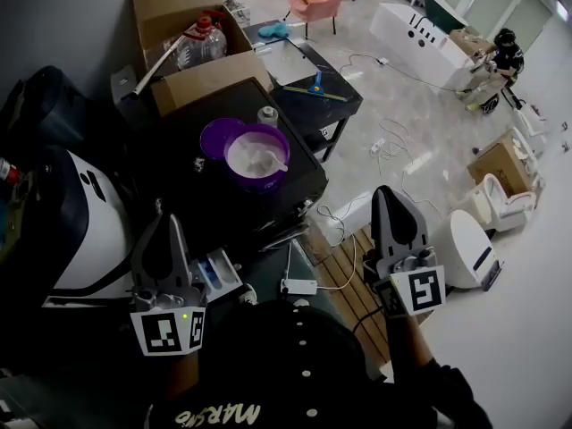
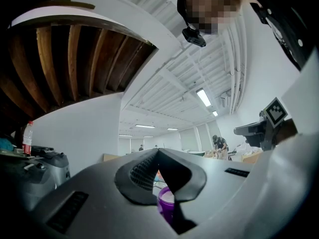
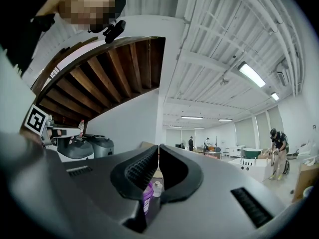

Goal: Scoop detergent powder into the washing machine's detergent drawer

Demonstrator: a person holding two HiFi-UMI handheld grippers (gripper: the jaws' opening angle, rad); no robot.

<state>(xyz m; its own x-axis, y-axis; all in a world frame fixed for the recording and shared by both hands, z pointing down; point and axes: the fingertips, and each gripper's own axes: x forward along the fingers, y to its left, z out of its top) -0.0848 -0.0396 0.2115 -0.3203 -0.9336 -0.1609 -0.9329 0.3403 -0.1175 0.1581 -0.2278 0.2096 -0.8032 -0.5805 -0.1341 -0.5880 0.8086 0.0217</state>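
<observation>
Jaws pressed together on nothing, the left gripper [image 1: 168, 226] hangs beside the pulled-out detergent drawer [image 1: 217, 273], the right gripper [image 1: 386, 195] well apart. The scoop [image 1: 273, 161] lies in the purple powder tub [image 1: 234, 179] on the dark machine top [image 1: 286, 195], fitting scooping ahead or just finished; the drawer's fill is unclear. A cardboard box [image 1: 179, 7] and cables [image 1: 393, 141] clutter the room

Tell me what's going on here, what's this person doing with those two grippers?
A person holds a gripper in each hand in front of a dark machine. The left gripper and right gripper are both shut and empty. On the machine's top stands an open purple tub of white powder with a white scoop in it. What looks like the detergent drawer is pulled out beside the left gripper. Nothing is being scooped yet.
</observation>
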